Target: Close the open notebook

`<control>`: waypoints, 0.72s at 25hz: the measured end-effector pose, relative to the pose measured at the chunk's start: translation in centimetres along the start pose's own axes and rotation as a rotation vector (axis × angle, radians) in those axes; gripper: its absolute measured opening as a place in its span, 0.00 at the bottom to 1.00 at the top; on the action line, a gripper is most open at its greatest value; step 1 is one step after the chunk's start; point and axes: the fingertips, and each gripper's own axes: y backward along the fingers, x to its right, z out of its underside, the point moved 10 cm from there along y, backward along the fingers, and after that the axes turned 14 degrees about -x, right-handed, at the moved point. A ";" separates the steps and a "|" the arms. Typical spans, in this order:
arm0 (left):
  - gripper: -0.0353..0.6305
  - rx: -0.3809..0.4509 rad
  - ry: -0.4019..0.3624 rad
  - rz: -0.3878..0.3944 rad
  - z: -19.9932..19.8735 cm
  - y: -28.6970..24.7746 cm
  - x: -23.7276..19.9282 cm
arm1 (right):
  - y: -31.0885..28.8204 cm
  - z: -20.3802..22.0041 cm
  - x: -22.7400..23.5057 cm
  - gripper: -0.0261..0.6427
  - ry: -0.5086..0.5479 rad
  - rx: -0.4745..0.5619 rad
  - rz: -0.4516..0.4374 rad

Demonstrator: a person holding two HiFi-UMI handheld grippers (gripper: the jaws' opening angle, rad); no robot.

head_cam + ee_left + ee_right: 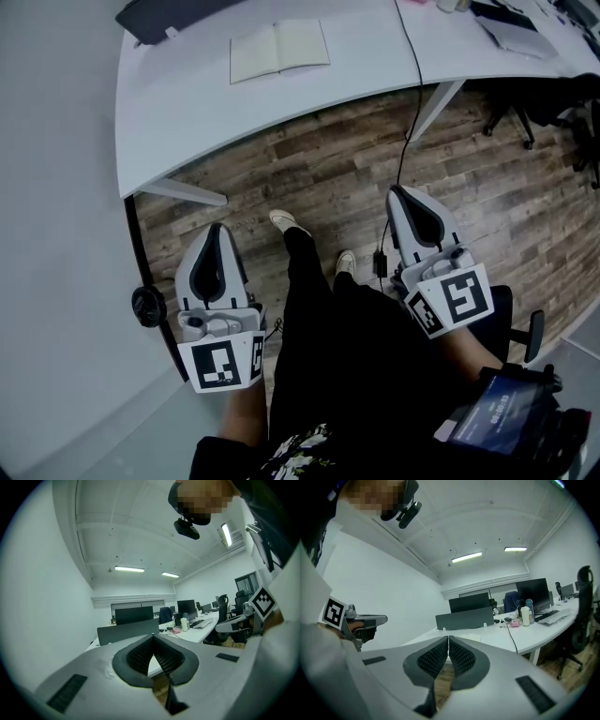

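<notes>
Item: open notebook [279,51], flat on the white desk [178,103] with its long axis across your view, lay well ahead of and between your left gripper [217,228] and right gripper [398,191], both closed tight on nothing, neither clearly nearer.

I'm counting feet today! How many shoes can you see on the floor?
2. One shoe is on the wood floor nearest the white desk. The other shoe is a little behind it, closer to the right gripper. None looks hidden.
</notes>
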 end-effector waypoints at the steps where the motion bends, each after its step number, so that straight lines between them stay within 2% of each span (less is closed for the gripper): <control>1: 0.06 -0.003 -0.003 0.000 -0.1 -0.3 -0.1 | -0.3 -0.1 0.2 0.14 0.001 -0.002 -0.001; 8: 0.06 0.005 -0.016 0.018 0.1 -1.3 -0.4 | -0.9 -0.6 0.1 0.14 0.010 0.006 0.023; 18: 0.06 0.047 -0.001 0.086 0.0 -4.2 -0.5 | -1.9 -1.6 0.0 0.14 0.044 -0.009 0.055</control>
